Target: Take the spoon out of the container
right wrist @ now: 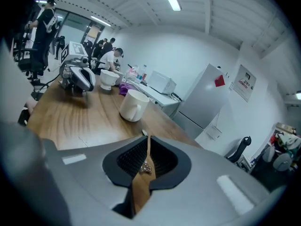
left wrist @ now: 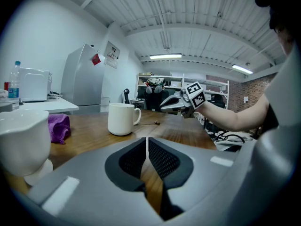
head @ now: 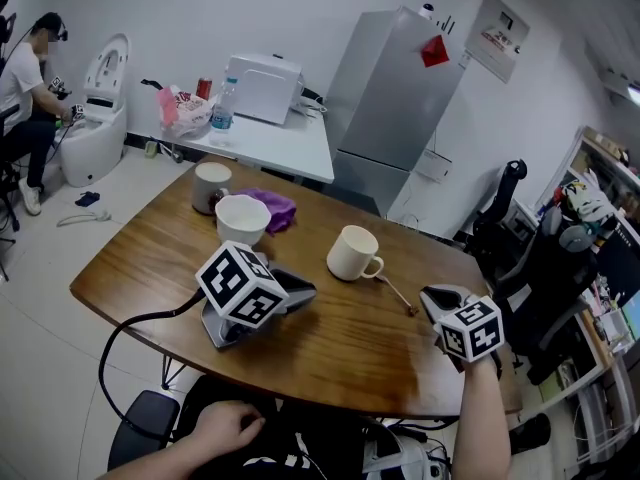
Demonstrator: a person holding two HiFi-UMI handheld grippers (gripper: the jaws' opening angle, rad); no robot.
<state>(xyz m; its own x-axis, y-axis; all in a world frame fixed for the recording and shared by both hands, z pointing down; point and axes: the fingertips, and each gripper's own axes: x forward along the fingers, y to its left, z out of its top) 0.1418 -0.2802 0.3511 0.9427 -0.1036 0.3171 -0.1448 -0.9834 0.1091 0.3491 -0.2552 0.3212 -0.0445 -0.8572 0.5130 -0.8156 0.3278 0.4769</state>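
The left hand-held gripper (head: 306, 292) is laid on its side on the desk (head: 330, 353), its jaws brought together so that only a thin slit is left at the tips, with bare wood seen through it and nothing held. A dark cable (head: 120, 330) is led from its rear over the near desk edge, and the person's left hand (head: 228, 426) is rested in the lap, apart from it. Close by this hand-held gripper's left side a white footed bowl (head: 241, 218) is stood. Behind the bowl a beige cup (head: 211, 185) is placed, and a crumpled purple cloth (head: 277, 208) is lain just beside the bowl. Ahead of the left hand-held gripper's jaws, and a little to their left, a white mug (head: 350, 253) is stood upright with its handle turned toward the right hand-held gripper. The spoon (head: 394, 292) is found outside the mug, stretched low over the desk between the mug and the right hand-held gripper (head: 427, 297), its bowl end near the mug's handle. The right hand-held gripper is carried just above the desk near the right edge, with the forearm (head: 485, 418) raised from below. Its jaws are closed to a narrow slit on the spoon's thin handle, and the knobbed handle end is seen in the gap just behind the tips.
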